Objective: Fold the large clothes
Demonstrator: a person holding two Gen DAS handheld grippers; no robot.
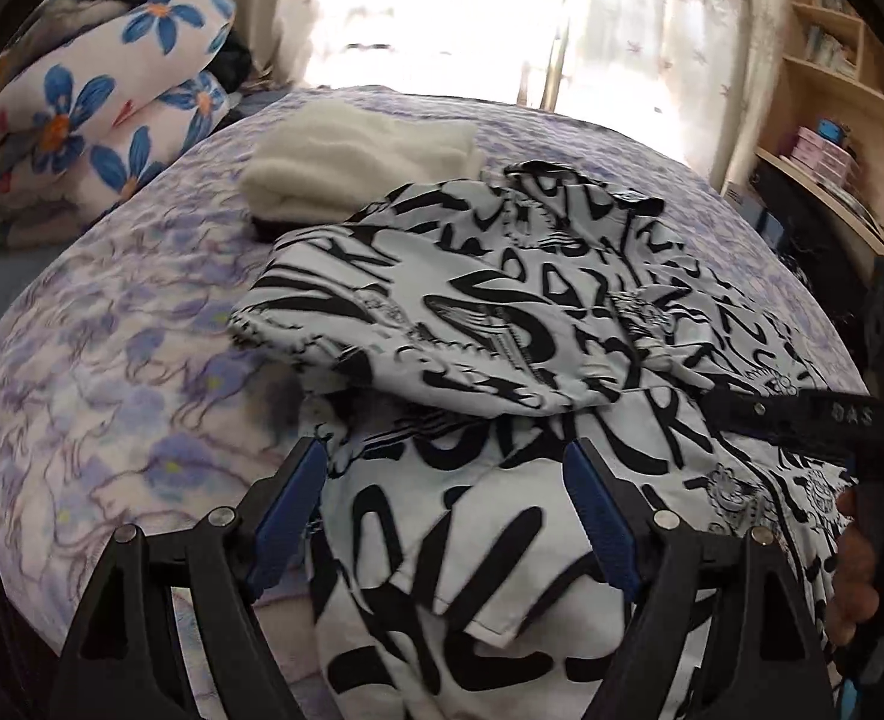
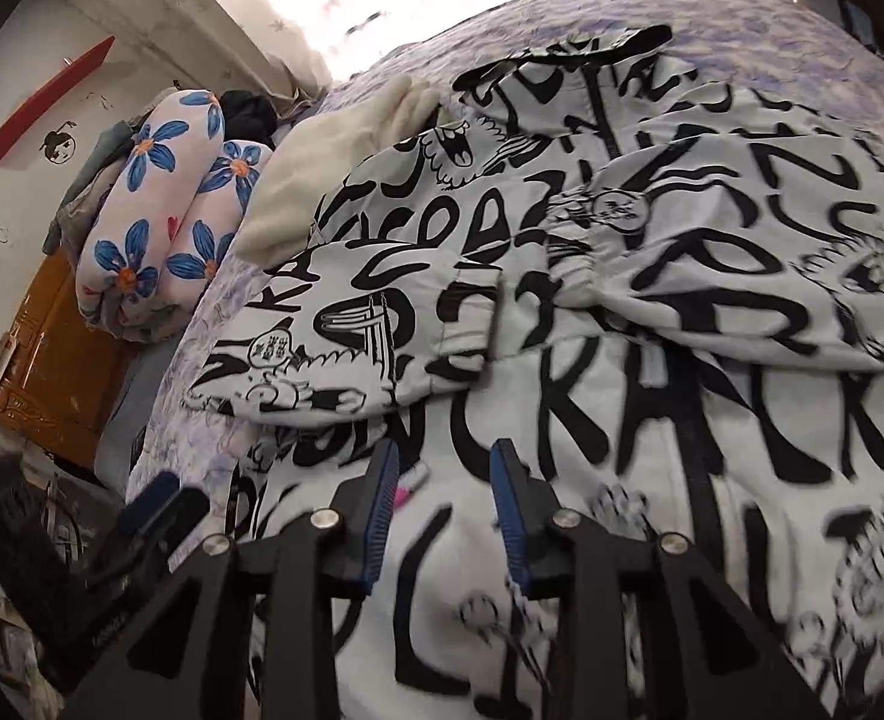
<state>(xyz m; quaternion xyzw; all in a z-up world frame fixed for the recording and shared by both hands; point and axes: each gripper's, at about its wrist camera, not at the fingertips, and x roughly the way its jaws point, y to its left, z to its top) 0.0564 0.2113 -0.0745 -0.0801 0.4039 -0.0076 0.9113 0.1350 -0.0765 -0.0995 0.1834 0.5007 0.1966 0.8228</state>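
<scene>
Two grippers, black frames with ribbed blue pads. Left gripper (image 1: pixel 448 516): jaws spread wide, nothing pinched, poised over the near left edge of the garment. Right gripper (image 2: pixel 445 510): jaws partly apart, narrower than the left, no cloth seen between the pads; whether the tips brush the fabric cannot be told.

One jacket (image 1: pixel 502 324), white with bold black lettering and cartoon figures, lying on the bed directly ahead of both tools. Both sleeves already laid across the chest; gathered elastic cuffs (image 2: pixel 568 264) meet near the middle. Cloth looks thin, smooth and woven, likely light, limp and somewhat slippery; it should drape rather than hold a crease. Best purchase, by judgement: the lower hem corners, where seams give thickness, one per gripper, taking both layers together.

One bedsheet (image 1: pixel 118 396), pale lilac floral, soft and slightly rumpled.

One cream fleece item (image 1: pixel 352 156), folded, fluffy, beyond the jacket's collar.

One rolled quilt (image 1: pixel 100 114), white with blue flowers, plump, at the bed's far left.
</scene>
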